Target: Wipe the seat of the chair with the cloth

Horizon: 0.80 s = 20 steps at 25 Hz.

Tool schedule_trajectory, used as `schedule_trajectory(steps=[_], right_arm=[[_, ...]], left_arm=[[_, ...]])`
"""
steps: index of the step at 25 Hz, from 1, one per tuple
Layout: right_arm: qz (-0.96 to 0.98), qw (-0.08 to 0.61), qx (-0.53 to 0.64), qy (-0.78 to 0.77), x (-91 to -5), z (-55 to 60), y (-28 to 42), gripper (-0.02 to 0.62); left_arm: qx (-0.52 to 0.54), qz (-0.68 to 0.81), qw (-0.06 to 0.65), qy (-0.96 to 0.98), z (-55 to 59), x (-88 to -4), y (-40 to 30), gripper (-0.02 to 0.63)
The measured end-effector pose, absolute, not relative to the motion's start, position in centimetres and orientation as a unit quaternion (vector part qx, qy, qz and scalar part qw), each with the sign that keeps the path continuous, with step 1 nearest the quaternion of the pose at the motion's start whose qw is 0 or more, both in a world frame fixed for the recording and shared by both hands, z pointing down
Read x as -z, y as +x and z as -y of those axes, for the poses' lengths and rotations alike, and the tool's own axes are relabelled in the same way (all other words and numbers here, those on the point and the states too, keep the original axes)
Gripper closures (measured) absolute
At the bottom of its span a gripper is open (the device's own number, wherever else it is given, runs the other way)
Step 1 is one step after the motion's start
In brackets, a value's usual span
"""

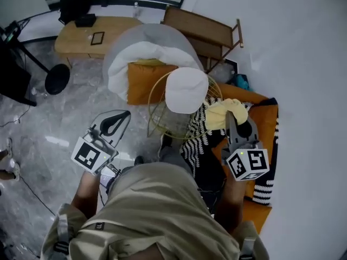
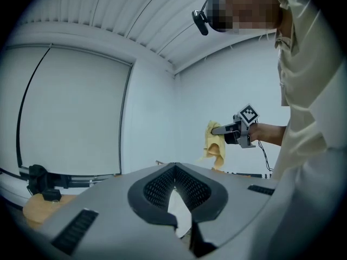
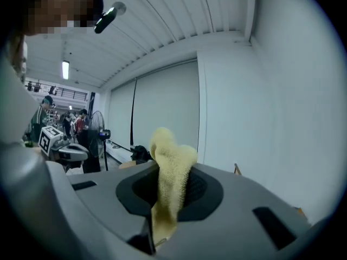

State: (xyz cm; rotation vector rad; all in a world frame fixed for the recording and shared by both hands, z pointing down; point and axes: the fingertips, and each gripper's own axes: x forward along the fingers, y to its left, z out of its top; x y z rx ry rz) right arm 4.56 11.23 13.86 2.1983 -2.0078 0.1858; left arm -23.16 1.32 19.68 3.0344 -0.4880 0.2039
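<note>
A round white chair seat (image 1: 186, 89) on a gold wire frame (image 1: 160, 114) stands just ahead of me. A yellow cloth (image 1: 218, 115) hangs to the right of the seat, level with its near edge, and my right gripper (image 1: 232, 117) is shut on it. The right gripper view shows the cloth (image 3: 171, 161) pinched between the jaws and sticking up past them. My left gripper (image 1: 112, 124) is left of the chair over the floor, shut with nothing in it, its tips touching (image 2: 174, 169). From the left gripper view, the right gripper (image 2: 230, 130) and the cloth (image 2: 212, 143) are raised in the air.
Behind the chair lie an orange cushion (image 1: 142, 83) and a white pillow (image 1: 142, 57). An orange sofa (image 1: 264, 118) with a black-and-white striped blanket (image 1: 199, 137) is at the right by the wall. A wooden table (image 1: 81, 39), a wooden frame (image 1: 203, 32) and a black stand base (image 1: 57, 79) stand farther off.
</note>
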Motion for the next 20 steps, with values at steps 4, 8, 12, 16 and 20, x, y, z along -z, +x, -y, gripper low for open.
schedule_trajectory(steps=[4, 8, 12, 16, 20], right_arm=[[0.679, 0.096, -0.042, 0.726, -12.4, -12.0, 2.6, 0.535], [0.678, 0.086, -0.043, 0.728, -12.2, -12.8, 1.6, 0.535], [0.673, 0.088, -0.043, 0.733, -12.3, -13.1, 1.1, 0.535], [0.671, 0.088, -0.043, 0.735, -12.1, -13.2, 1.0, 0.535], [0.672, 0.086, -0.042, 0.735, -11.9, -13.2, 0.8, 0.535]], left_arm=[[-0.069, 0.143, 0.019, 0.987, -1.9, -19.7, -23.5, 0.591], [-0.047, 0.135, 0.006, 0.99, -2.1, -19.5, -23.7, 0.591], [-0.039, 0.129, 0.005, 0.991, -2.1, -19.7, -24.1, 0.591], [-0.036, 0.126, 0.005, 0.991, -2.1, -19.7, -24.3, 0.591], [-0.035, 0.125, 0.005, 0.992, -2.2, -19.7, -24.5, 0.591]])
